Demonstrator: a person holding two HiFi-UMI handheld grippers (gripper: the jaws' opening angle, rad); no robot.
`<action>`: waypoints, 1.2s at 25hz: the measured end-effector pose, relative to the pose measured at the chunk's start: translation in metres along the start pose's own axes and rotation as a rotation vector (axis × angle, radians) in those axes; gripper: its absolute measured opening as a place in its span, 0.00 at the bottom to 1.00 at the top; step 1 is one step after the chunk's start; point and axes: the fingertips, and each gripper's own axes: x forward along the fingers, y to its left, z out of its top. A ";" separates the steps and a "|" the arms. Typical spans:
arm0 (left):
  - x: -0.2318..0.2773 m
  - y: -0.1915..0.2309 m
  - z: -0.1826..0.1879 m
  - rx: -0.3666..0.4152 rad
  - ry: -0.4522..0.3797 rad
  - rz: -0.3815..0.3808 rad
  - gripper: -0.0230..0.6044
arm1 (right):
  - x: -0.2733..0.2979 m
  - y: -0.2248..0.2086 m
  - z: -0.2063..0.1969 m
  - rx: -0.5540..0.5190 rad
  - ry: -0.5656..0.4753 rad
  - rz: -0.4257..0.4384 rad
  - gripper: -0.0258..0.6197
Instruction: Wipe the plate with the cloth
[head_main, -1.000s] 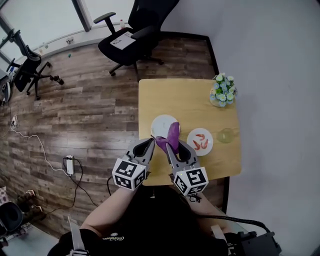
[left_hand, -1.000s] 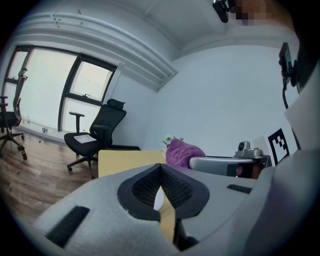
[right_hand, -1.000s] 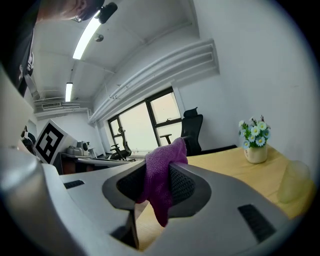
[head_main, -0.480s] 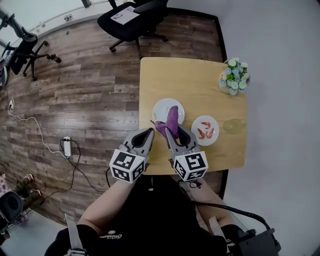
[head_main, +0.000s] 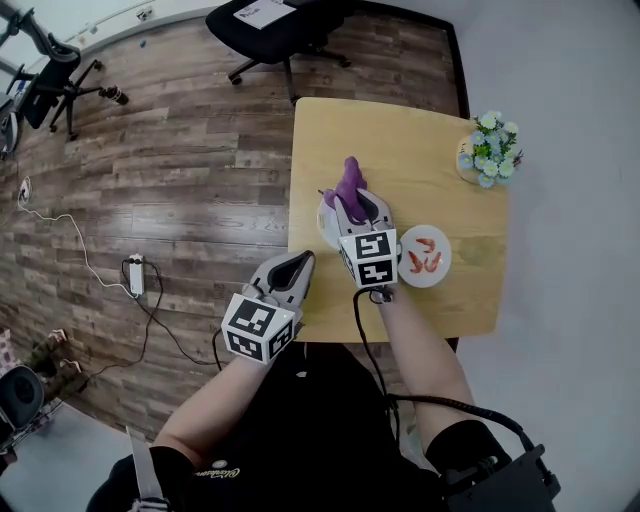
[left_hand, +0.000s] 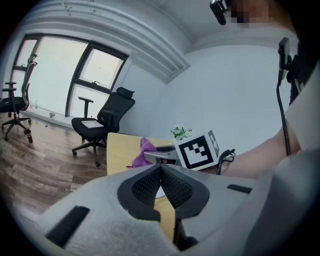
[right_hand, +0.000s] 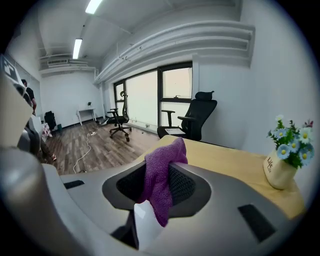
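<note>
The right gripper (head_main: 352, 205) had moved forward since a second before. Then it had hung near the front edge of the table (head_main: 410, 130), beside the left one; now it reached out over the white plate (head_main: 324, 226) and covered most of it. Its jaws were clamped on the purple cloth (head_main: 350, 178). One bunch of the cloth stood up past the tips towards the far side of the plate, and a tail hung down between the jaws. The plate itself lay where it had been, near the table's left edge, with only a sliver showing beside the gripper.

The left gripper (head_main: 296, 268) had stayed back at the near corner of the table, its jaws pressed together with nothing in them.

To my eye the wiping was just getting under way: the cloth had been carried onto the plate's area, though I could not tell whether it was actually touching the surface. The other plate (head_main: 425, 256), with some red bits on it, and the flowers (head_main: 490, 148) sat undisturbed to the right.
</note>
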 end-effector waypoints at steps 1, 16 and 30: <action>-0.001 0.001 -0.001 -0.002 0.001 0.000 0.04 | 0.006 0.002 -0.002 -0.013 0.016 0.001 0.22; -0.010 0.005 -0.007 0.007 0.005 -0.021 0.04 | -0.011 0.044 -0.028 -0.012 0.061 0.059 0.22; -0.006 -0.001 -0.006 0.018 0.008 -0.045 0.04 | -0.035 0.051 -0.029 -0.017 0.037 0.074 0.22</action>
